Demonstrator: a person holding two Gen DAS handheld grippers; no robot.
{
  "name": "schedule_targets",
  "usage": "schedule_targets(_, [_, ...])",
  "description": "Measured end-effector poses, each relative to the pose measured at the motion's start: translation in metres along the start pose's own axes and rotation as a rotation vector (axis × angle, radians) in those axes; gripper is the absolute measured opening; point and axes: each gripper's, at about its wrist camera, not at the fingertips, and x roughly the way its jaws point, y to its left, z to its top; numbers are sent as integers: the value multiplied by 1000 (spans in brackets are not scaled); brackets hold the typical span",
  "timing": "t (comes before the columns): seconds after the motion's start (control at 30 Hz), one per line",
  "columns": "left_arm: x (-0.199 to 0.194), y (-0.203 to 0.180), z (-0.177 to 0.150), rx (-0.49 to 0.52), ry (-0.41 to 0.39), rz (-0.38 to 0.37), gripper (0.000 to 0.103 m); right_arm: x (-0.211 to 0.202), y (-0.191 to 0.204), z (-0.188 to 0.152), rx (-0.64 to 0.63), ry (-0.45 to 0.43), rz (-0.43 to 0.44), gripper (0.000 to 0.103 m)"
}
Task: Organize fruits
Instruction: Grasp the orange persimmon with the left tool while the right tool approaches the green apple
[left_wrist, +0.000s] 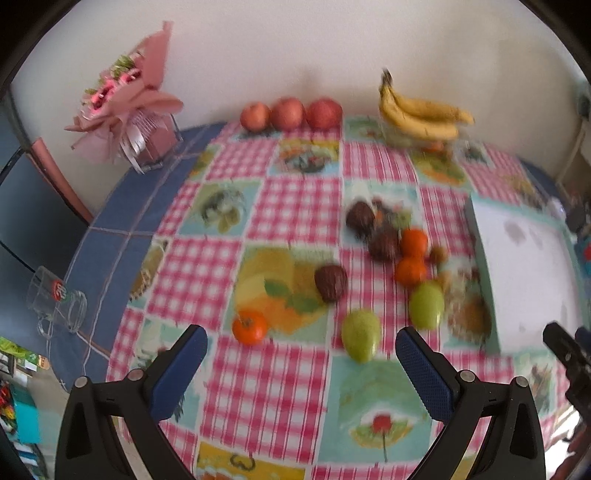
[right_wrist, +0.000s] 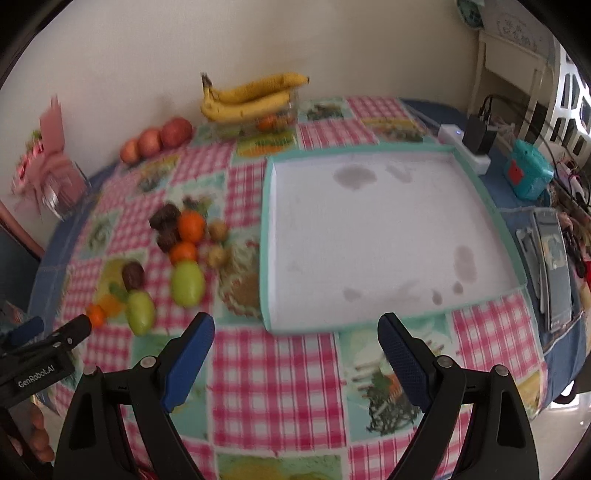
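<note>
Loose fruit lies mid-table on the checked cloth: two green mangoes (left_wrist: 361, 334) (left_wrist: 426, 303), several oranges (left_wrist: 249, 327) (left_wrist: 413, 242), dark brown fruits (left_wrist: 330, 282) and small brown ones (right_wrist: 218, 230). Three red apples (left_wrist: 290, 112) and a banana bunch (left_wrist: 424, 114) sit by the back wall. A white tray with teal rim (right_wrist: 491, 210) lies empty at right. My left gripper (left_wrist: 301, 345) hovers open above the near fruit, holding nothing. My right gripper (right_wrist: 295, 332) stands open at the tray's near edge, empty.
A wrapped pink bouquet (left_wrist: 129, 99) stands at back left, a glass mug (left_wrist: 55, 299) lies at the left edge. A power strip with plug (right_wrist: 476, 140), a teal box (right_wrist: 528, 170) and flat grey items (right_wrist: 550, 262) crowd the right side.
</note>
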Motion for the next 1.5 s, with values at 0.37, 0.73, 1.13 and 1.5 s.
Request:
schedule_targets(0.37, [16, 34, 38, -144, -88, 68, 103, 16, 38, 51, -22, -40, 73, 91])
schedule_targets(0.73, [26, 76, 43, -210, -73, 124, 103, 53, 75, 80, -51, 11, 94, 91])
schedule_targets(1.13, [73, 78, 19, -213, 94, 108, 103, 82, 92, 64, -56, 122, 140, 90])
schedule_targets(1.5, [125, 76, -4, -257, 299, 60, 103, 127, 101, 32, -95, 299, 96, 90])
